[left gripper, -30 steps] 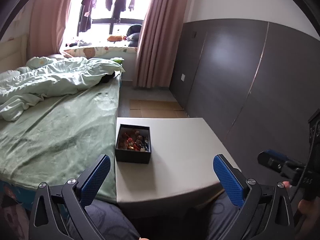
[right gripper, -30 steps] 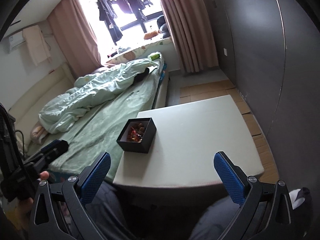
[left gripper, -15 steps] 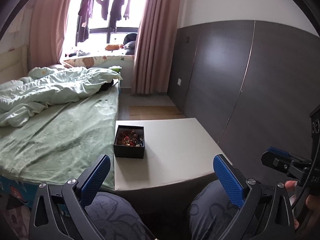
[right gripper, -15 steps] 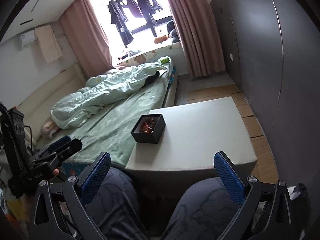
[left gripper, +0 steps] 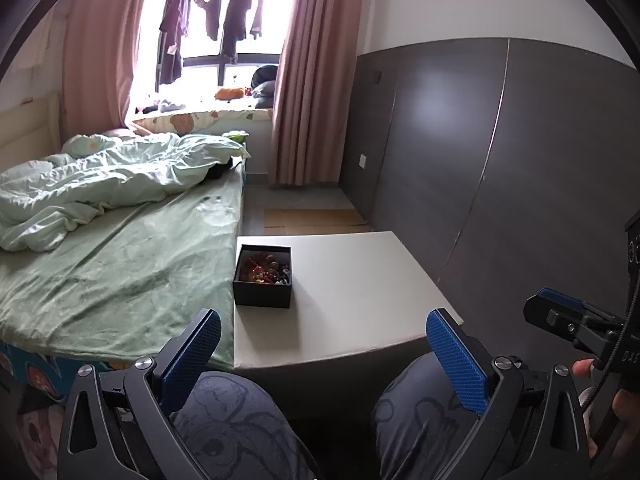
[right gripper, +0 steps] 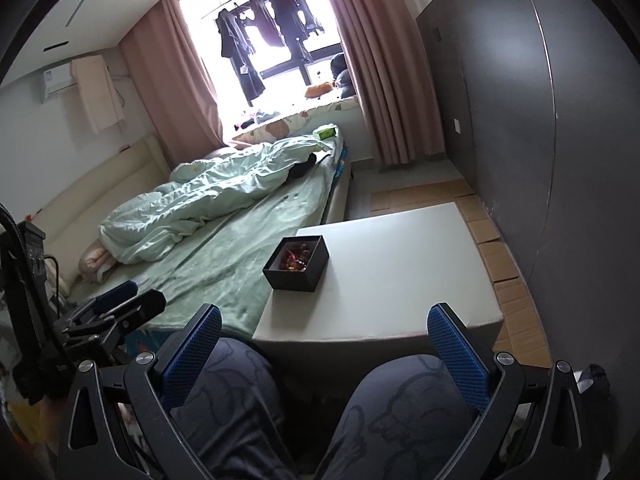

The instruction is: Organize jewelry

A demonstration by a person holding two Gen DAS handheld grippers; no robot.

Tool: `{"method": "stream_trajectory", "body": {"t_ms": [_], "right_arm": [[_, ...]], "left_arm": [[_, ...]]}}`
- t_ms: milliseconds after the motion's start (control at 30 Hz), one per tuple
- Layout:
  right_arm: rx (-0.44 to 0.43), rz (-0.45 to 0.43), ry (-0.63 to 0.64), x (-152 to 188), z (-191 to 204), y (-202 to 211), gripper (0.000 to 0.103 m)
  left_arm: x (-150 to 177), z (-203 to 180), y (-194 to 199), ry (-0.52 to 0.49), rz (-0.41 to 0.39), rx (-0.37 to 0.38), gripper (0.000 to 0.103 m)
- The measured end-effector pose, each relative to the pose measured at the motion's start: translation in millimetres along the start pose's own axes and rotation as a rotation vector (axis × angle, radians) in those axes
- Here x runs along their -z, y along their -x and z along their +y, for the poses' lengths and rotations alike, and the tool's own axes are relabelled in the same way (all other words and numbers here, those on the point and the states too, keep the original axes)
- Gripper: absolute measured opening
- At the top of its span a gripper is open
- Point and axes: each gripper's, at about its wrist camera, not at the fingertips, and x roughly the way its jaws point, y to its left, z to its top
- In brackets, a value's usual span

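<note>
The bed [left gripper: 120, 264] fills the left half of my left view, its green sheet running down toward the lower left, with a rumpled pale quilt [left gripper: 100, 184] heaped across its far end in the upper left. Pink curtains [left gripper: 312, 80] frame the bright window [left gripper: 224, 40] at the top centre, where dark clothes hang on a rail, and a dark panelled wall [left gripper: 500, 160] takes up the right side. The white surface [left gripper: 360, 288] sits in the middle of the frame, pressed against the bed's edge, and my knees in patterned dark trousers show below it. My left tool [left gripper: 323, 346] hangs at the bottom of its frame with its blue-padded fingers spread wide and nothing between them, well short of the surface. My right tool [right gripper: 325, 344] is the same in its own view, gaping and holding nothing, above my lap. Each tool also shows at the edge of the other's view. The black box [left gripper: 263, 276] stands on the surface near its left edge, just beside the bed, left of centre in both views. Inside it lies the jewelry [left gripper: 264, 268], a small jumble of red, amber and dark beads too fine to tell apart.
</note>
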Motion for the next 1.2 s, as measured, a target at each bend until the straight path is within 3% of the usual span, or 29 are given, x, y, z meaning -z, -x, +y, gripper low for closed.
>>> {"method": "stream_trajectory", "body": {"t_ms": [1200], "right_arm": [[0.036,-0.003,0.002,6.4,4.0,-3.7,0.103]], "left_arm": [[3.2,-1.4,8.8,0.031,-0.018,-0.004,0.103]]}}
